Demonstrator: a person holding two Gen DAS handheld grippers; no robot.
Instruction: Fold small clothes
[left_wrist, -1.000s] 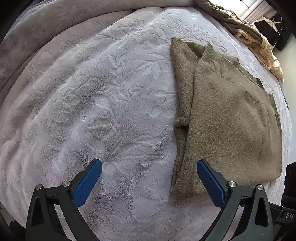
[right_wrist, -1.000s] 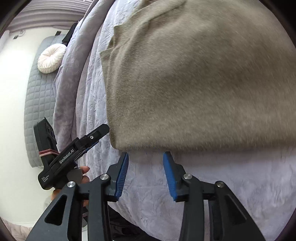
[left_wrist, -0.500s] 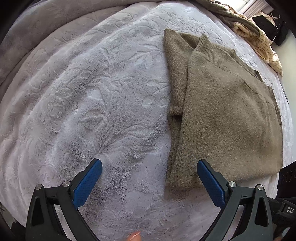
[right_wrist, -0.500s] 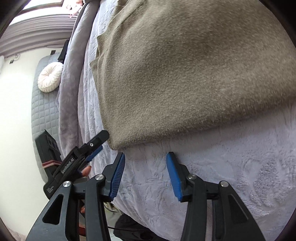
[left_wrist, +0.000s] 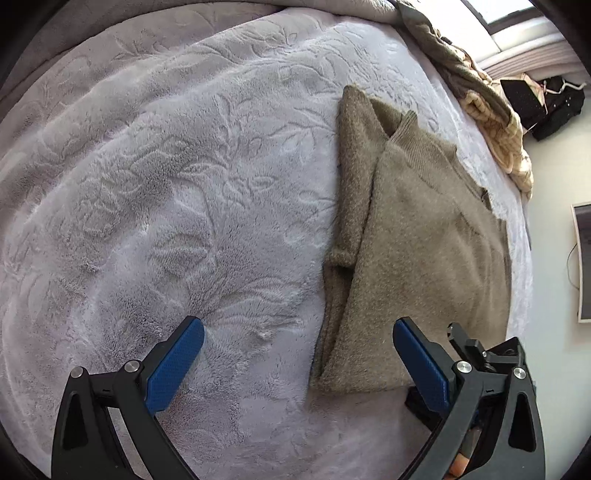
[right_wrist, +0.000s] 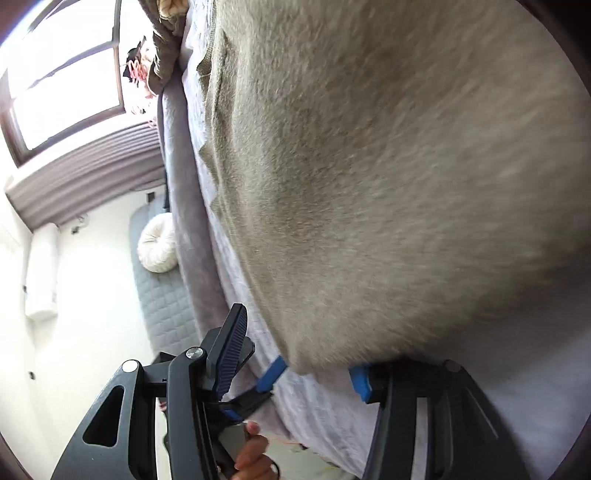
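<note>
Since the earlier frame, the right tool (right_wrist: 317, 373) came down to the sweater (right_wrist: 388, 184) hem, jaws opening, hem edge between them. From the left wrist: left tool (left_wrist: 297, 354) wide, empty, beside the sweater (left_wrist: 424, 258) on the bed (left_wrist: 166, 184).

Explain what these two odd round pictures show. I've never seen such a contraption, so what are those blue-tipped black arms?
There is no robot here. A person holds a pair of hand-squeezed tongs in each hand, and each pair has a wide-angle camera that looks out along its two blue-padded fingers. That lens is why the pictures look round and bent.

One picture is from the left tongs, which are wide open and empty above a grey blanket. A partly folded olive sweater lies on the blanket.

The other picture is from the right tongs, down low at the sweater's near edge. Their jaws are opening with that edge between them, and they do not pinch it.
</note>
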